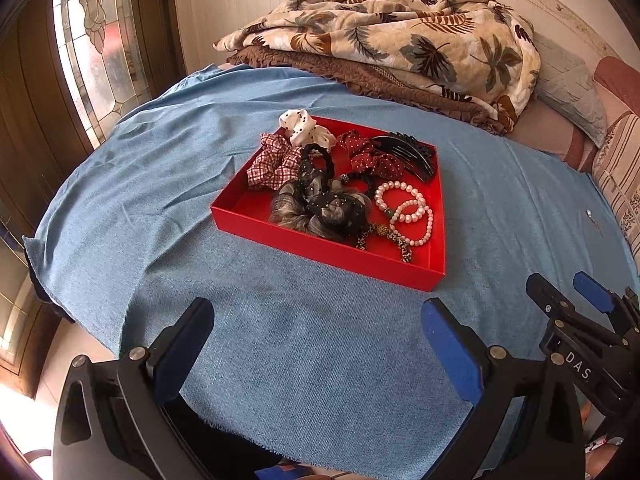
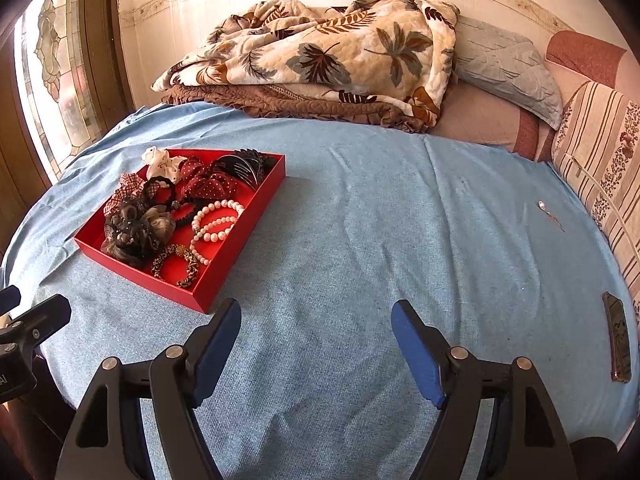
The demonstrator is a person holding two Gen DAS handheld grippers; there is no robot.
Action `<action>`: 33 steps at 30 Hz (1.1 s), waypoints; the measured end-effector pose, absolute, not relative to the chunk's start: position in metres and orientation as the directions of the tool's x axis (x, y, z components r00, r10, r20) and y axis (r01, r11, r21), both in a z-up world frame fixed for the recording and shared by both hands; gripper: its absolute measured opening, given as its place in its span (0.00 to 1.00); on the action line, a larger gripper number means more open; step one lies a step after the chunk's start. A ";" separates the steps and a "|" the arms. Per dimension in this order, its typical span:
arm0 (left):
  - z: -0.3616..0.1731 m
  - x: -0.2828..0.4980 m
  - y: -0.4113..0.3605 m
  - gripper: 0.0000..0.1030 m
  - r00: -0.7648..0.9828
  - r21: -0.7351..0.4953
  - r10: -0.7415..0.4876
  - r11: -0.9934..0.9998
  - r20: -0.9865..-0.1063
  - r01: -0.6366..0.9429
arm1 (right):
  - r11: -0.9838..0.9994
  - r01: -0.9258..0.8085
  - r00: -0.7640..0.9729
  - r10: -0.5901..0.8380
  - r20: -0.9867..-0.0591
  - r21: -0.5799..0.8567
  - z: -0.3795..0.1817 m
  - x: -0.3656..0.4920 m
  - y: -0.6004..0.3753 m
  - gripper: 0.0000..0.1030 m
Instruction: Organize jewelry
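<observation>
Flanking bare blue cloth [image 2: 360, 240], both released hand-held grippers [image 1: 316, 332] [image 2: 316, 332] face red tray [image 1: 320, 248].

Tiny silvery trinket [image 2: 542, 205] far right on the blue cloth [image 2: 360, 240], possibly an earring, too small to tell; left gripper [image 2: 8, 300] cut off at frame edge.

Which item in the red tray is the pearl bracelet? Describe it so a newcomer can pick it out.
On the blue cloth sits a red tray. Look in its near right corner, in front of the black hair comb. The pearl bracelet is the coil of glossy pinkish-white beads, the only beaded loops among fabric scrunchies, beside the leopard-print band.
</observation>
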State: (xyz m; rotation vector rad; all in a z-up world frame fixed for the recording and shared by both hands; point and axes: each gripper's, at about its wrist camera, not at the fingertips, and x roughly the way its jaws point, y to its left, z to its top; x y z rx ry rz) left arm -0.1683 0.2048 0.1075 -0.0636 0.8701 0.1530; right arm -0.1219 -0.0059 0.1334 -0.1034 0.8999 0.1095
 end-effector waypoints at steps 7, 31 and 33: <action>0.105 -0.166 0.207 1.00 0.628 0.004 0.106 0.987 -0.771 -0.161 | 0.989 -0.140 0.611 0.048 -0.790 -0.048 0.130 -0.121 -0.005 0.79; 0.100 -0.164 0.209 1.00 0.614 0.007 0.107 0.987 -0.782 -0.163 | 0.986 -0.155 0.611 0.047 -0.791 -0.061 0.128 -0.123 0.001 0.80; 0.100 -0.164 0.210 1.00 0.614 0.006 0.106 0.987 -0.782 -0.163 | 0.985 -0.158 0.610 0.048 -0.791 -0.062 0.128 -0.123 0.001 0.80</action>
